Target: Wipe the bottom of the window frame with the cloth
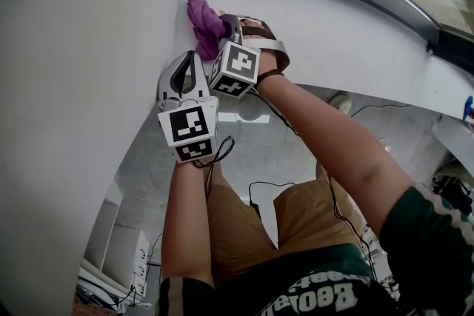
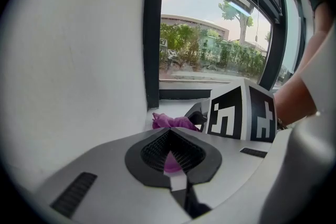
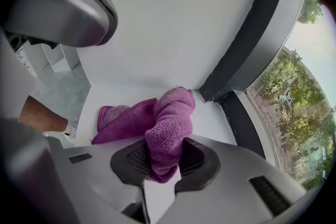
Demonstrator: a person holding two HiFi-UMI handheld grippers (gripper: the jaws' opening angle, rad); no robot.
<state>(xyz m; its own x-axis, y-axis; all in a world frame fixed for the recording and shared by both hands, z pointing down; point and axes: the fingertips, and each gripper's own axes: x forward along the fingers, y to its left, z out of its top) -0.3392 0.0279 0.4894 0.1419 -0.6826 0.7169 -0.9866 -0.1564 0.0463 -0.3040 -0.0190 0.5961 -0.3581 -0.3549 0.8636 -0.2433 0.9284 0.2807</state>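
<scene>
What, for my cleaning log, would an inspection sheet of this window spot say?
Surface: white sill, no marks visible.
Job's things: purple cloth bunched in the sill's corner, beside the dark bottom window frame.
Clutter: nothing seen on the sill.
Grippers: right gripper shut on the cloth. Left gripper has its jaws tip to tip, short of the cloth, with some purple glimpsed through their gap.
Cables: a black cable loops from the left gripper; a floor cable lies below.
Surroundings: white wall at left, grey floor below, trees outside the glass.
</scene>
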